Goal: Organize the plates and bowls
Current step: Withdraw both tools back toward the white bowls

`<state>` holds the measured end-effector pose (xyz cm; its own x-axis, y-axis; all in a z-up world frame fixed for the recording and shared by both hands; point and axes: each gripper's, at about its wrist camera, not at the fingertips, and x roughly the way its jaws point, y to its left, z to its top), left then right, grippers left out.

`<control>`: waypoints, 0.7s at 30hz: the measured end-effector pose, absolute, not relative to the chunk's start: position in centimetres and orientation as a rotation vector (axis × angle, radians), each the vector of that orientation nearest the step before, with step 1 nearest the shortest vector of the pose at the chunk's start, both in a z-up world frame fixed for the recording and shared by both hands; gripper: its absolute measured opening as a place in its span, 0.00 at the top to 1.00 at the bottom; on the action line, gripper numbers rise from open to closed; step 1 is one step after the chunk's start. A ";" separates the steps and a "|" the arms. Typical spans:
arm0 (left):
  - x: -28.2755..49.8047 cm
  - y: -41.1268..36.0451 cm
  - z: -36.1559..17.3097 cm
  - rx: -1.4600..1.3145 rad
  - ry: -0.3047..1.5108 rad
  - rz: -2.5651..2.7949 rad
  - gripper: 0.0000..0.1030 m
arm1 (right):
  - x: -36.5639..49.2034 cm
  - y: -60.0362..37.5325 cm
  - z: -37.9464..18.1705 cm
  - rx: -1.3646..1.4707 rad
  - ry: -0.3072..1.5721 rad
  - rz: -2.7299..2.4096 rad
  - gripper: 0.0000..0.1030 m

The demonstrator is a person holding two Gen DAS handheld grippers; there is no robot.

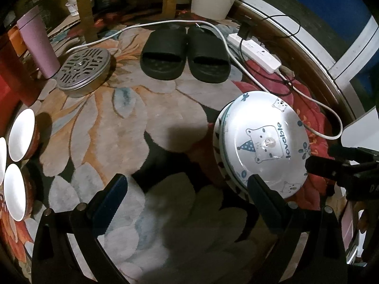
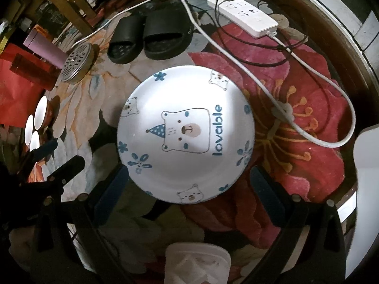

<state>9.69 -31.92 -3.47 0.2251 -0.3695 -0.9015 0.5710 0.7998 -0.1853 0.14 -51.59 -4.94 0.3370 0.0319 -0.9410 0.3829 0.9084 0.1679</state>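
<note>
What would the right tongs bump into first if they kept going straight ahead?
Probably the bear plate. It sits right ahead between the open right tongs, on top of a stack. Exact depth is hard to judge.

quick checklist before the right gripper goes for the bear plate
1. Right gripper open: ok, fingers spread wide either side of the bear plate.
2. Plate centred between fingers: ok.
3. Contact with plate: cannot tell.
4. Left gripper clear: not ok, its right finger overlaps the plate rim in the left wrist view.
5. Plates stacked underneath: ok, other rims show below it.
6. White cable off the plate: ok.
</note>
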 end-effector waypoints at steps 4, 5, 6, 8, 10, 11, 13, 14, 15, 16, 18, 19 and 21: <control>9.8 -31.3 -3.5 0.195 1.178 -0.646 0.01 | 0.3 -50.8 -5.0 0.388 1.217 -0.226 0.00; 9.8 -31.1 -3.5 0.195 1.179 -0.643 0.01 | 0.4 -50.7 -5.0 0.386 1.218 -0.225 0.00; 9.9 -30.9 -3.6 0.193 1.180 -0.642 0.01 | 0.5 -50.5 -5.0 0.387 1.220 -0.224 0.00; 9.9 -30.5 -3.6 0.191 1.182 -0.637 0.01 | 0.6 -50.3 -5.1 0.386 1.221 -0.222 0.00; 10.0 -30.1 -3.7 0.191 1.183 -0.632 0.01 | 0.8 -50.1 -5.2 0.384 1.223 -0.220 0.00; 10.0 -29.9 -3.7 0.190 1.184 -0.630 0.01 | 0.8 -50.0 -5.2 0.383 1.224 -0.218 0.00; 10.1 -29.5 -3.7 0.188 1.186 -0.624 0.01 | 1.0 -49.6 -5.3 0.380 1.227 -0.212 0.00; 10.1 -29.3 -3.7 0.187 1.186 -0.621 0.01 | 1.0 -49.5 -5.3 0.378 1.228 -0.211 0.00; 10.2 -29.0 -3.7 0.186 1.186 -0.618 0.01 | 1.1 -49.2 -5.3 0.377 1.230 -0.208 0.00; 10.2 -28.8 -3.7 0.186 1.186 -0.616 0.01 | 1.1 -49.1 -5.4 0.377 1.232 -0.206 0.00; 10.3 -28.4 -3.6 0.185 1.185 -0.611 0.01 | 1.3 -48.8 -5.4 0.373 1.233 -0.201 0.00; 10.3 -28.2 -3.6 0.183 1.185 -0.609 0.01 | 1.4 -48.6 -5.4 0.371 1.233 -0.199 0.00; 10.4 -27.7 -3.6 0.181 1.183 -0.604 0.01 | 1.5 -48.3 -5.3 0.370 1.234 -0.195 0.00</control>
